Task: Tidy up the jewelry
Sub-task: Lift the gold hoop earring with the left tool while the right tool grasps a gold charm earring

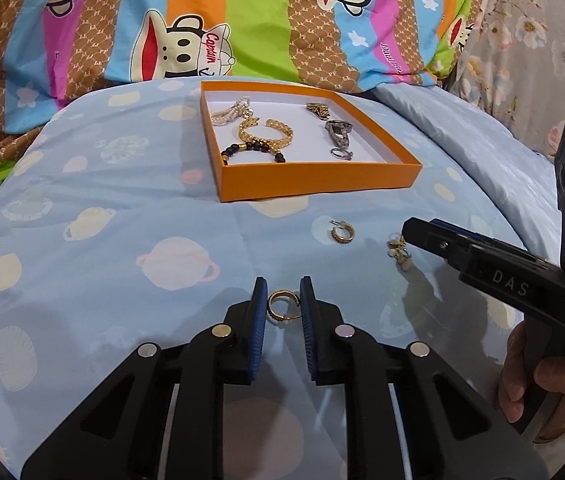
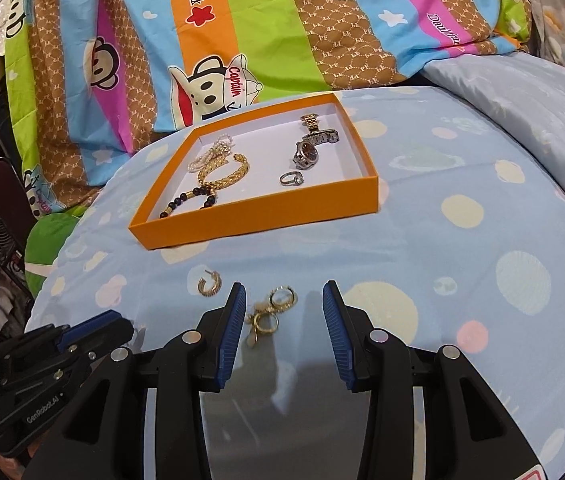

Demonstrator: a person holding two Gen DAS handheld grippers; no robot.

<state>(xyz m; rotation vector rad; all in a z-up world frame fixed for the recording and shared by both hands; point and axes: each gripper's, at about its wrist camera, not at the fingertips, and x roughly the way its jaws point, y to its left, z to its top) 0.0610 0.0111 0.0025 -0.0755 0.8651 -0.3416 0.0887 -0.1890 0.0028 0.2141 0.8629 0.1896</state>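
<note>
1. Our left gripper (image 1: 282,300), black with blue ribbed pads, has its jaws drawn close around a small gold hoop earring (image 1: 281,307) on the pale blue planet-print bedspread (image 1: 122,240); the hoop touches the right pad, but a sliver of gap shows at the left one, so we judge it not yet firmly pinched.
2. Our right gripper (image 2: 284,300), of the same make, stands about half open over a tangled cluster of gold drop earrings (image 2: 268,312); it holds nothing.
3. Just beyond, a second ribbed gold hoop earring (image 2: 209,283) lies loose on the cloth.
4. Farther off sits the shallow orange cardboard tray with a white floor (image 1: 314,184), near the striped monkey-print quilt (image 1: 242,20).
5. In the tray we count: one silver ring (image 2: 291,178), one dark-beaded bracelet (image 1: 250,150), one gold chain bracelet (image 1: 278,134), one white pearl strand (image 1: 228,112), one steel wristwatch (image 2: 307,153) and one gold watch-band piece (image 2: 309,122).
6. We judge the task well over half done: six pieces are stowed, while three lots remain outside, namely two hoops and the cluster, whose own count we cannot tell.
</note>
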